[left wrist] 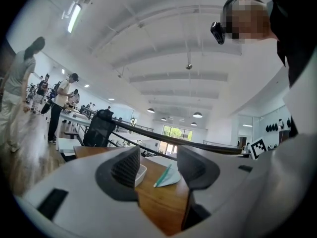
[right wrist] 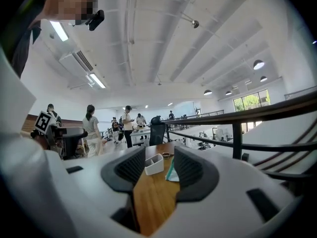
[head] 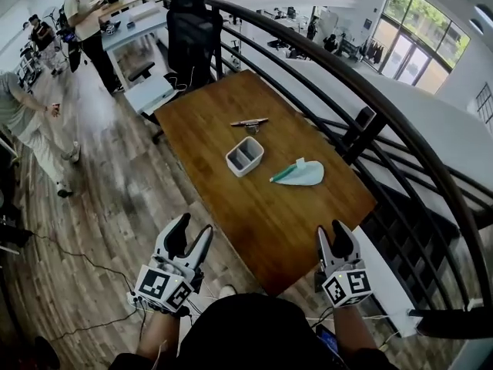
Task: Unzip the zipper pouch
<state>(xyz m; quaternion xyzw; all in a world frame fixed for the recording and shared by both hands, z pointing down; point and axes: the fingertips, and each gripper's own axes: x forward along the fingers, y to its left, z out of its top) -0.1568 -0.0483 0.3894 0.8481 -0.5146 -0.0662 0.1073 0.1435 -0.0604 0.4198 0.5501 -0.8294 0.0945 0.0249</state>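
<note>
The pale green zipper pouch (head: 299, 174) lies flat on the wooden table (head: 269, 214), its green zipper edge facing left. Both grippers hover short of the table's near edge, well away from the pouch. My left gripper (head: 191, 237) is over the floor at the left, jaws open and empty. My right gripper (head: 335, 239) is by the table's near right corner, also open and empty. In the left gripper view the pouch (left wrist: 168, 176) shows far off between the jaws of the left gripper (left wrist: 161, 168). The right gripper view frames the pouch (right wrist: 171, 174) beyond the right gripper (right wrist: 159, 170).
A white two-compartment tray (head: 244, 156) stands left of the pouch, and a slim pen-like object (head: 249, 122) lies further back. A black curved railing (head: 370, 106) runs along the table's right side. A black office chair (head: 192, 33) and people (head: 85, 21) are at the far left.
</note>
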